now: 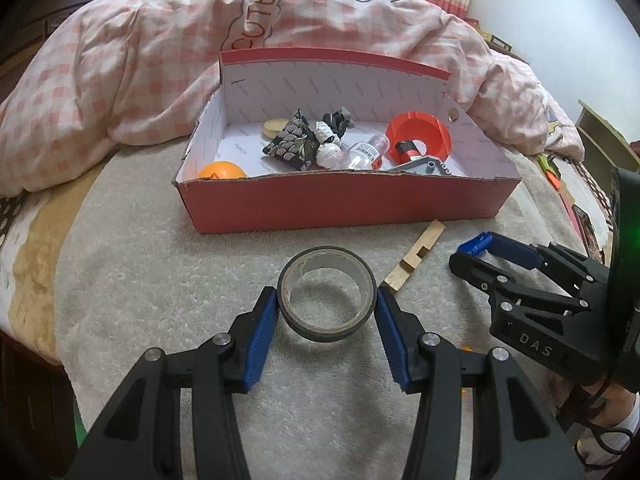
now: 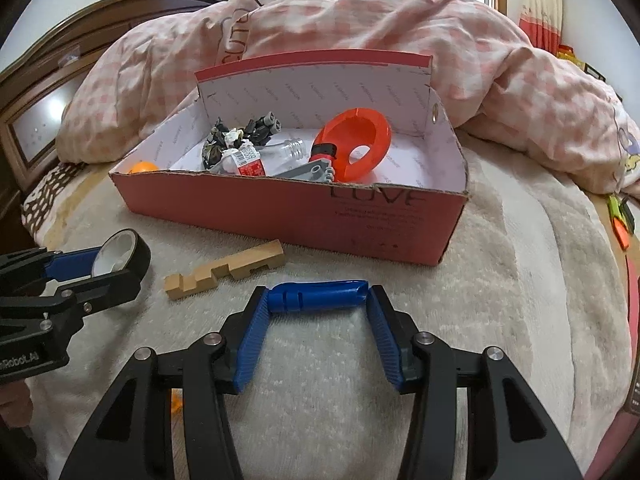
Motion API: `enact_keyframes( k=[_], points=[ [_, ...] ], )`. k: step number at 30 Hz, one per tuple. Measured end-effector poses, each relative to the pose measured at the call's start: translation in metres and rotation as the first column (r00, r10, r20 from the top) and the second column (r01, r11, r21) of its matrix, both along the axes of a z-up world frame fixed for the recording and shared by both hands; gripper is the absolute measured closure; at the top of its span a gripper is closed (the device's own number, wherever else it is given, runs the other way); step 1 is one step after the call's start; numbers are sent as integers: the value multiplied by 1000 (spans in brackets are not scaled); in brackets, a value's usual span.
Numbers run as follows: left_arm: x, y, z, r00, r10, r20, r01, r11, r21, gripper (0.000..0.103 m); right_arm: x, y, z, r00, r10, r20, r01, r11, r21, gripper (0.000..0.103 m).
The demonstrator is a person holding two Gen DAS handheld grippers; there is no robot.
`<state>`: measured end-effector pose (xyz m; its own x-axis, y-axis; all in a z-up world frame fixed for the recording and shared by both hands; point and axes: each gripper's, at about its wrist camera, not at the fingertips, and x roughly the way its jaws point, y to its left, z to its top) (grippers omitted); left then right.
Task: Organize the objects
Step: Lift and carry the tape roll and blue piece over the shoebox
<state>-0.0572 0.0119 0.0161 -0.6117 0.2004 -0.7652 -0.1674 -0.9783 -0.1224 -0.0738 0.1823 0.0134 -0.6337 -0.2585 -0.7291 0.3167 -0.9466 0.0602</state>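
My left gripper (image 1: 327,292) is shut on a dark tape roll (image 1: 326,334), a blue pad pressed to each side, low over the cream blanket. My right gripper (image 2: 318,292) is shut on a short blue plastic tube (image 2: 316,298), gripped end to end. Between the two lies a notched wooden block (image 2: 228,268). Behind them stands an open red cardboard box (image 1: 340,204). It holds an orange ball (image 1: 222,170), a patterned pouch (image 1: 290,142), a small bottle (image 1: 366,152), an orange ring-shaped piece (image 1: 420,132) and a grey brick (image 1: 430,168).
A pink checked quilt (image 1: 140,60) is heaped behind the box. A dark wooden headboard (image 2: 40,100) rises at the left. Orange and green items (image 2: 620,220) lie at the bed's right edge. A small orange bit (image 2: 176,400) sits under my right gripper.
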Motion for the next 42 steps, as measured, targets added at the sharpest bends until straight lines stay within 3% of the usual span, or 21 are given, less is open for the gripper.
enact_keyframes(
  k=[12, 29, 42],
  points=[
    [4, 1, 7, 999, -23, -36, 24, 1000, 8, 54, 25, 8, 10, 1000, 14, 27, -12, 997, -82, 52],
    [-1, -4, 26, 996, -19, -92, 20, 1000, 17, 54, 37, 6, 41, 998, 32, -46, -36, 994, -103, 52],
    [-42, -7, 44, 989, 19, -147, -20, 1000, -3, 54, 24, 4, 55, 995, 32, -94, -40, 995, -91, 52]
  ],
)
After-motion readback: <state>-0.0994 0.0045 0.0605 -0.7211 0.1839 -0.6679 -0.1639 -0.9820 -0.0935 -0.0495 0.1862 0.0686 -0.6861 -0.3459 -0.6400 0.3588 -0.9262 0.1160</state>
